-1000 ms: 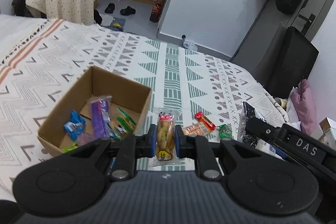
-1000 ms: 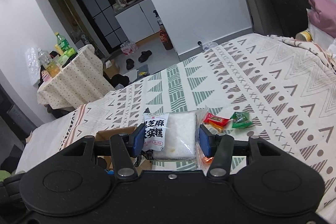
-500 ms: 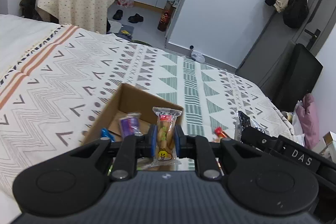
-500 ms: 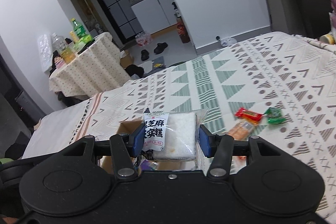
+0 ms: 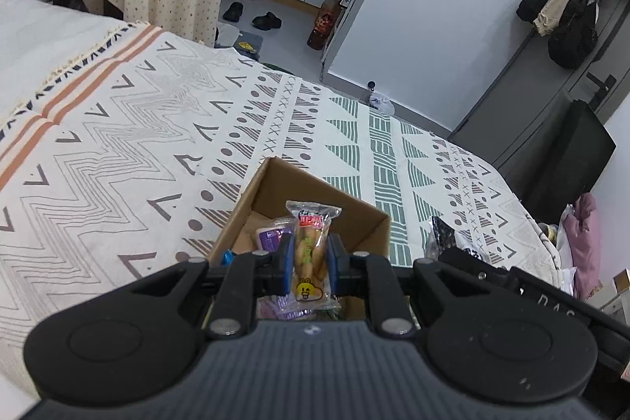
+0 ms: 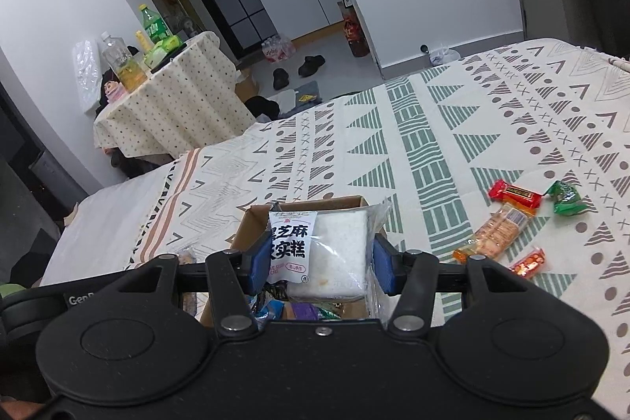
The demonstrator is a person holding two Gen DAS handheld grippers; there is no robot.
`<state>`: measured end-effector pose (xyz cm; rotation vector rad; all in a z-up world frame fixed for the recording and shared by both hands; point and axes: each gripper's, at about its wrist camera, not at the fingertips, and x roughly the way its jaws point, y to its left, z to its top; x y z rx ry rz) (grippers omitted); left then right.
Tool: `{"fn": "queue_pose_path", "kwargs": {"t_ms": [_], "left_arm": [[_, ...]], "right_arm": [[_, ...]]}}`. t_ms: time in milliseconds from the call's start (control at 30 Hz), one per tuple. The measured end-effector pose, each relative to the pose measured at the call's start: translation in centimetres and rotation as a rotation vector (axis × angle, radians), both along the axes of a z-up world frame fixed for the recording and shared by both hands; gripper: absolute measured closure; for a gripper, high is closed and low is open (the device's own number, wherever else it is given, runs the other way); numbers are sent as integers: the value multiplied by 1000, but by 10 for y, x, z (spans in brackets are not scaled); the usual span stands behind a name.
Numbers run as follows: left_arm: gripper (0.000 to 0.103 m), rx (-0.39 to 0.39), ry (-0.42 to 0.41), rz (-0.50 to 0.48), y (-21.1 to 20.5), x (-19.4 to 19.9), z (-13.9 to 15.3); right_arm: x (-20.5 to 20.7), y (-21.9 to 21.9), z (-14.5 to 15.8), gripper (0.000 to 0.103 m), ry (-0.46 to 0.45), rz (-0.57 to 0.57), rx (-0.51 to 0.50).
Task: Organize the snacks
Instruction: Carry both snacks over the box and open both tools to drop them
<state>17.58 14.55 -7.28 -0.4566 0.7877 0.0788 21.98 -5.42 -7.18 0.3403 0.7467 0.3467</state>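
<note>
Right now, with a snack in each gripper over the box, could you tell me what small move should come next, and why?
Probably lower and release. The left gripper pinches the bread-stick packet and the right gripper clamps the white cake packet, both above the open cardboard box, which already holds snacks.

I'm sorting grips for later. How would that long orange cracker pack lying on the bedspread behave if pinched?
The cracker pack looks light and fairly stiff, since stacked crackers fill it. They would probably crack under a hard squeeze. Its glossy wrapper may slip, and the soft bedspread may give under it.
</note>
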Motion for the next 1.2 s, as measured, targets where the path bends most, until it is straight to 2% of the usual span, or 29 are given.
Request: {"fn": "queue_pose_path", "kwargs": {"t_ms": [233,467,533,567,667,767,833,933,1200], "left_arm": [[86,-29,44,11,9,26,-21],[79,-68,59,70,25,39,-30],[71,-69,59,89,30,38,-29],[69,-70,60,98,33,38,-29],[61,-71,70,116,38,36,-27],[43,-56,70,126,39,33,-23],[26,-37,68,139,37,29,-20],[19,-25,82,155,33,25,-16],[10,-19,102,150,17,7,-4]], "right_arm": [[22,11,-8,52,31,-6,-4],[46,23,-13,52,58,5,9],[51,27,-14,51,59,25,26],[53,29,-13,47,45,46,45],[55,26,-16,24,60,14,73],[50,17,-17,24,74,-5,90],[44,10,-16,24,77,-6,94],[36,0,-14,24,77,-19,98],[15,-31,-12,19,91,-62,95]]}}
